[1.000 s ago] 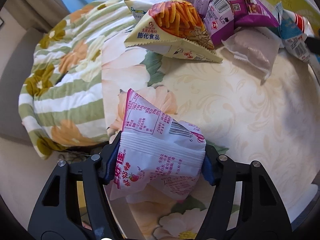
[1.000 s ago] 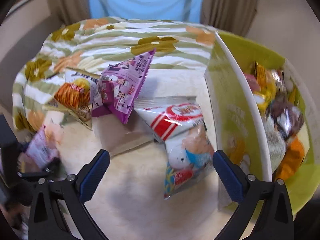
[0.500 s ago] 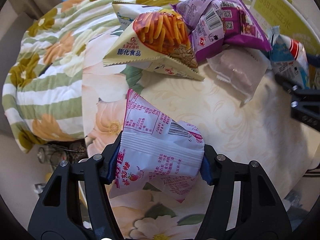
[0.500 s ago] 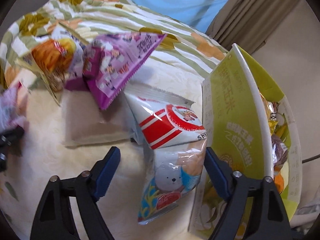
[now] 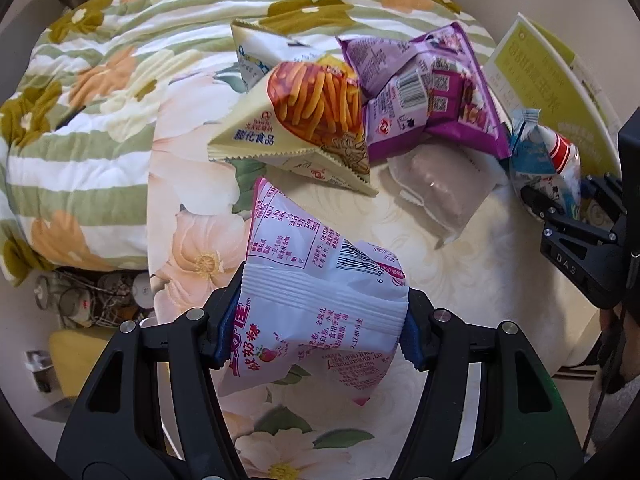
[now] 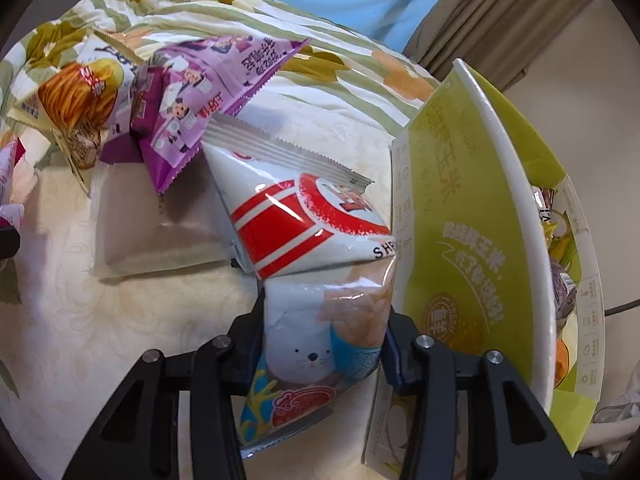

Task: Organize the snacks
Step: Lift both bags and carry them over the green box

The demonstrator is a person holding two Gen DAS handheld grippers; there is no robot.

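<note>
**A:** Two bags in hand right now, one per tong. The left gripper [image 5: 320, 320] is clamped on the pink-and-white candy bag [image 5: 316, 312], held up clear of the bed. The right gripper [image 6: 324, 344] has just been closing and its pads now pinch the seal-print snack bag [image 6: 320, 320] by its lower half, while the upper half of the bag lies on the cream bedsheet [image 6: 80, 320], right beside the box.

**B:** So which step is this?

**A:** Looks like the pickup is done on both sides and the drop-off comes next. The yellow-green box [image 6: 460, 220] sits at about 3 o'clock from the right tong, already holding a few wrapped snacks. I'd guess the right bag has to be lifted up and over that tall white flap [image 6: 516, 200], since the wall stands right against it.

**B:** Anything in the way?

**A:** The top of the seal bag is tucked under the purple bag [image 6: 208, 92] at 11 o'clock, so a lift might drag that along. A pale flat packet [image 6: 160, 236] lies at 10 o'clock. Farther out is the orange-sticks bag [image 5: 312, 120], at 12 o'clock from the left tong, then the flowered quilt [image 5: 80, 120] behind everything.
</note>
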